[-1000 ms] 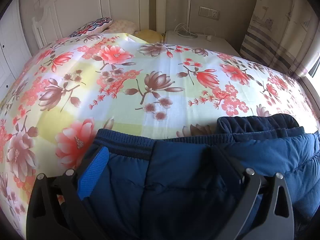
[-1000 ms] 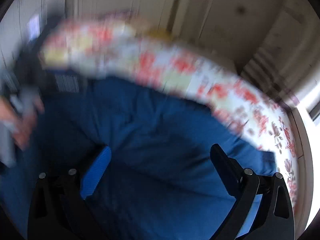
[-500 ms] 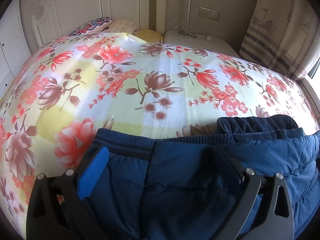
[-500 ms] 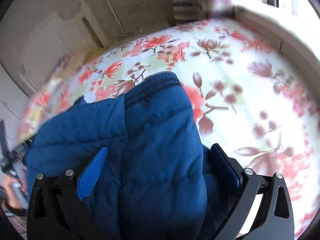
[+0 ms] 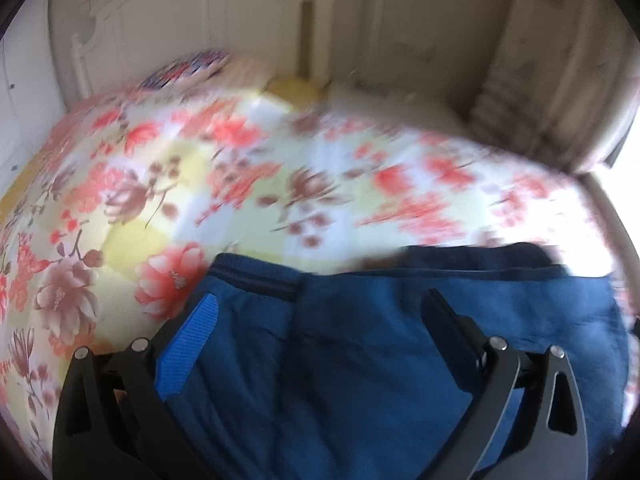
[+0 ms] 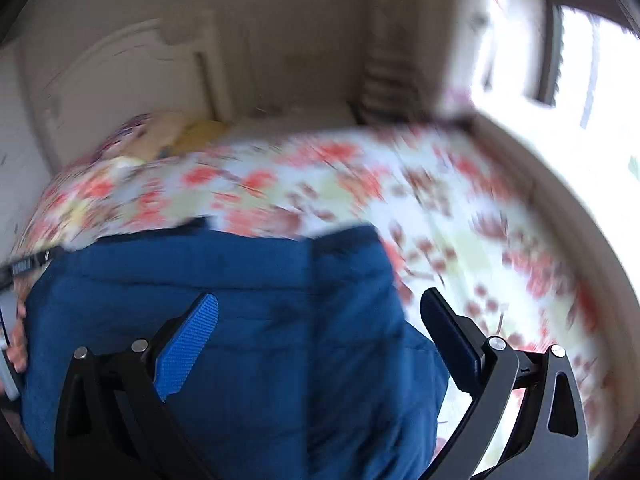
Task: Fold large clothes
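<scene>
A dark blue padded garment (image 5: pixel 380 344) lies folded on the floral bedspread (image 5: pixel 240 184), its ribbed hem toward the headboard. My left gripper (image 5: pixel 320 312) is open, its fingers spread over the garment's left part, and holds nothing. In the right wrist view the same garment (image 6: pixel 260 320) fills the lower left. My right gripper (image 6: pixel 320 312) is open above its right edge and holds nothing. Both views are motion-blurred.
A white headboard (image 5: pixel 160 40) and pillows (image 5: pixel 188 72) stand at the far end of the bed. A striped curtain (image 5: pixel 520 112) hangs at the right, with a bright window (image 6: pixel 560 60) beyond. The person's left hand (image 6: pixel 16 340) shows at the left edge.
My right gripper has swung back to face the headboard, over the garment's right side. My left gripper has risen and tilted a little. The garment lies much as before.
</scene>
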Demonstrator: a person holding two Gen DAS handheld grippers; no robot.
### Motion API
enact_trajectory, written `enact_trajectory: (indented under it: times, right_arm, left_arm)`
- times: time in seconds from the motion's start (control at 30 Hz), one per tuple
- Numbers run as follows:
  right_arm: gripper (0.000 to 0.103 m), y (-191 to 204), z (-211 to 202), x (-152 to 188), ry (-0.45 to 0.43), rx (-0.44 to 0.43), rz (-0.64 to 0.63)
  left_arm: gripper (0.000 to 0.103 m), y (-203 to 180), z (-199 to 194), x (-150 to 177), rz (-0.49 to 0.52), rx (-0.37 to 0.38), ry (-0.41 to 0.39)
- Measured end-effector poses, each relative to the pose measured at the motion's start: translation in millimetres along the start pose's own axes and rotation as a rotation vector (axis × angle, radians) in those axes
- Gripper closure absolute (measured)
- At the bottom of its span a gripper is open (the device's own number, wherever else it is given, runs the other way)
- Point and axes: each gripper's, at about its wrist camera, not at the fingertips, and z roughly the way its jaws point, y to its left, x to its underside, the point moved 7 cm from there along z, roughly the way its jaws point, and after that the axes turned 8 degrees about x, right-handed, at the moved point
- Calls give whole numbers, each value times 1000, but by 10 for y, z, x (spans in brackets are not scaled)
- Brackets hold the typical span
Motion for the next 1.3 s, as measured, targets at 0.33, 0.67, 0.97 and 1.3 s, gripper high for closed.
enact_trajectory:
  times: [0.33, 0.67, 0.97, 1.3]
  right_arm:
    - [5, 1161, 108, 559, 83, -139, -346]
    - [5, 449, 83, 511, 92, -67, -169]
    - [5, 173, 4, 567, 71, -10, -104]
    - [5, 1113, -623, 901, -33, -202, -350]
  left_arm:
    - [2, -629, 86, 768, 232, -49, 53]
    - [2, -130, -220, 745, 144, -71, 32]
    - [2, 325, -427, 828, 53, -138, -24]
    - [2, -746, -824, 1161, 325, -22, -94]
